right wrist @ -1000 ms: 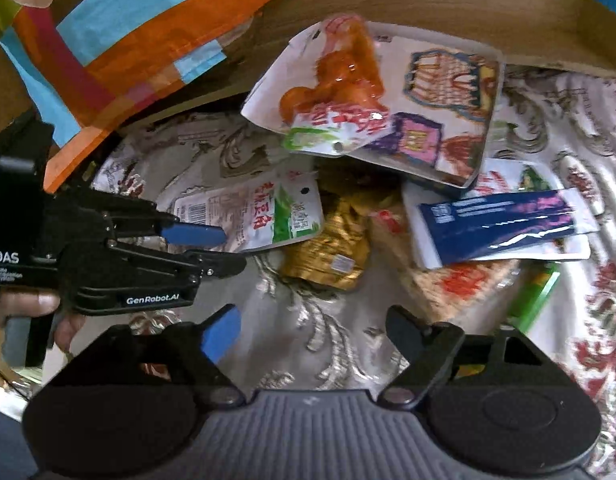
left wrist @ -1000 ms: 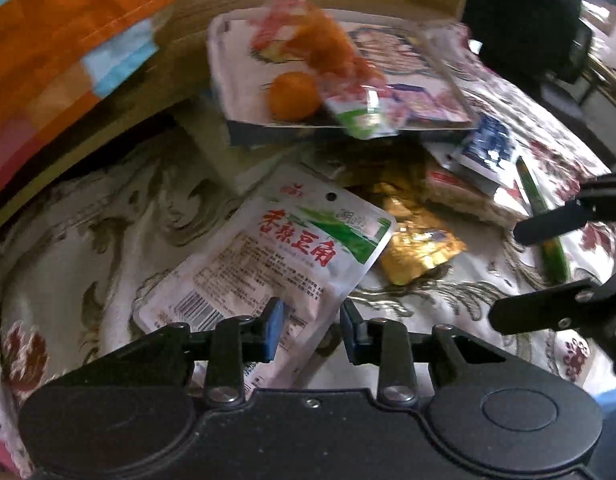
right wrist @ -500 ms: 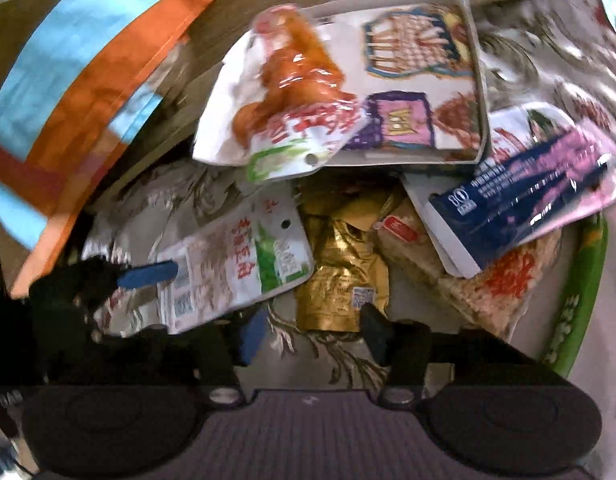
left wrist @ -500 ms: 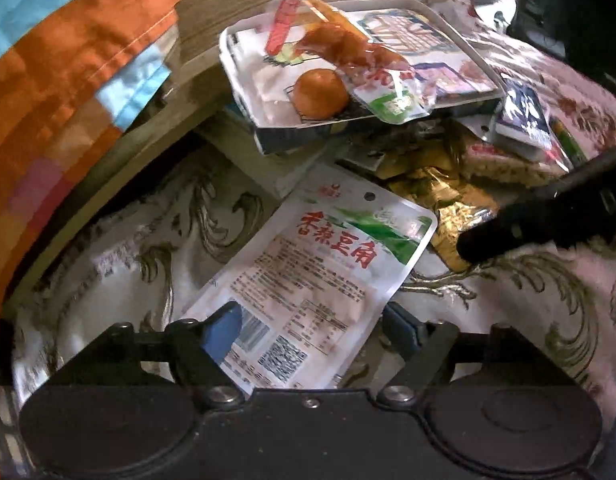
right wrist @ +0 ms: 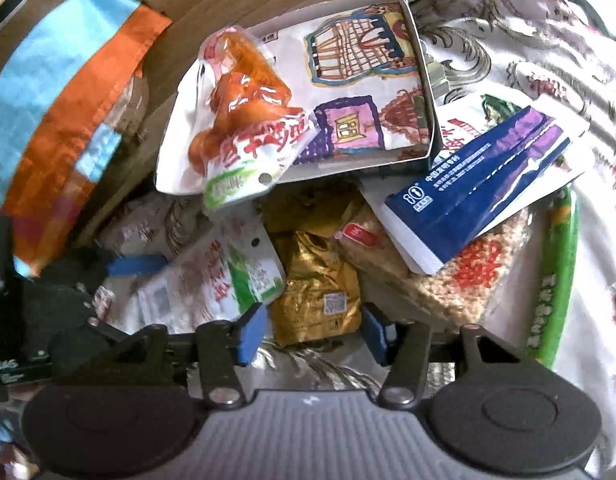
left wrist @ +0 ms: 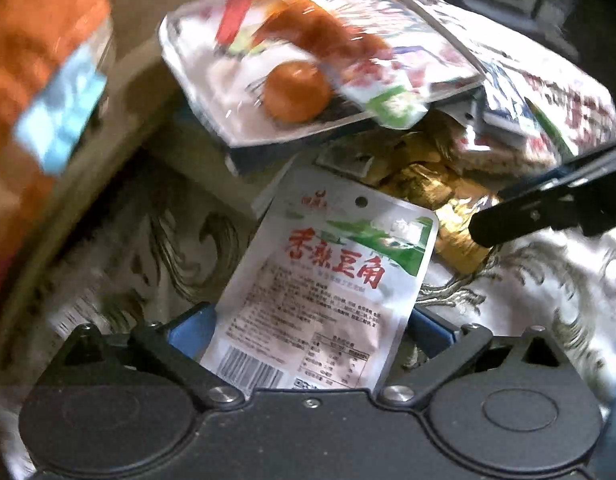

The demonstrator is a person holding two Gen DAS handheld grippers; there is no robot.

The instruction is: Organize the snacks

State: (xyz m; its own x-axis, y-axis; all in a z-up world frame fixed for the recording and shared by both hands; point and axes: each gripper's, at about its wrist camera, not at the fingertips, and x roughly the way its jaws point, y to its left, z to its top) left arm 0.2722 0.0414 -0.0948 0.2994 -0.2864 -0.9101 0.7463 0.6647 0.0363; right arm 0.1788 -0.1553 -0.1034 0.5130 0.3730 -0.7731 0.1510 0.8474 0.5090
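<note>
Left gripper (left wrist: 308,330) just opened wide around white packet (left wrist: 328,280) on tablecloth (left wrist: 528,292); right gripper (right wrist: 312,330) gaping around gold packet (right wrist: 316,284). Risk: pinching cloth, slipping foil.

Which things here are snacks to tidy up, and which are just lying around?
Snacks for the job:
- white bean pouch, between the open left gripper
- gold foil packet, in front of the right gripper
- orange snack bag
- puffed rice cake
- green stick pack
- picture tray, probably for sorting

Just lying about:
- blue booklet
- striped cloth
- patterned tablecloth
</note>
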